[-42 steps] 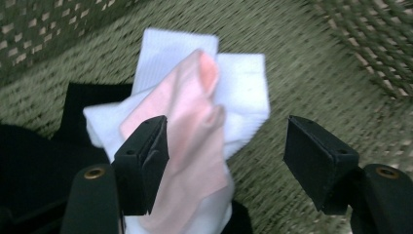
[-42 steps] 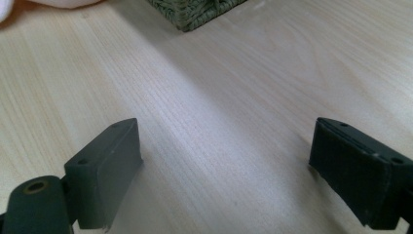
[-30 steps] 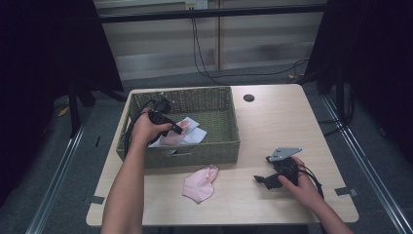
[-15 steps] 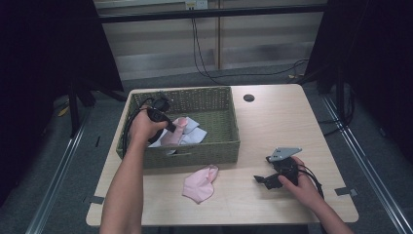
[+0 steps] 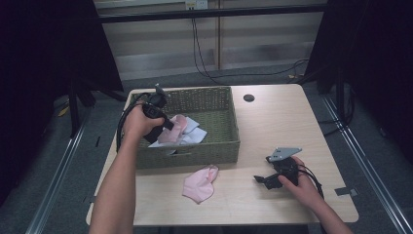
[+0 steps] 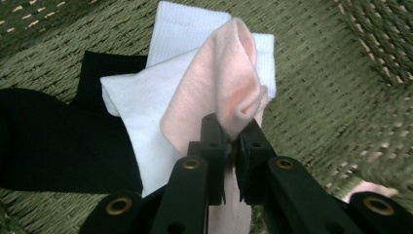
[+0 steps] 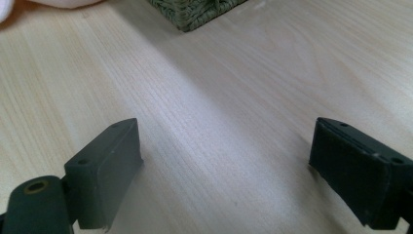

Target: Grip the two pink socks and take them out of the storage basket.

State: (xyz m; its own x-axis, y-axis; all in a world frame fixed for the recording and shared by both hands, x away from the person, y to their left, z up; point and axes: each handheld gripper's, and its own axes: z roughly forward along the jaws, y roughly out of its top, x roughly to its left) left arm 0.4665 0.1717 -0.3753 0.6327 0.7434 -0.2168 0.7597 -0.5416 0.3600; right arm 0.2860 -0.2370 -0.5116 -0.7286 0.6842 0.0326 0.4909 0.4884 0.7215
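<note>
A green wicker basket stands on the left half of the table and holds a pink sock, a white sock and a black sock. My left gripper reaches into the basket and is shut on a fold of the pink sock, which hangs from the jaws above the white sock. A second pink sock lies on the table in front of the basket. My right gripper rests low on the table at the right, open, nothing between its jaws.
The light wooden table has a small dark round hole at the back. The basket's corner shows far ahead in the right gripper view. Dark floor and rails surround the table.
The left gripper has shut on the pink sock in the basket and risen a little, pulling the sock up off the white one. The right hand has stayed where it was.
</note>
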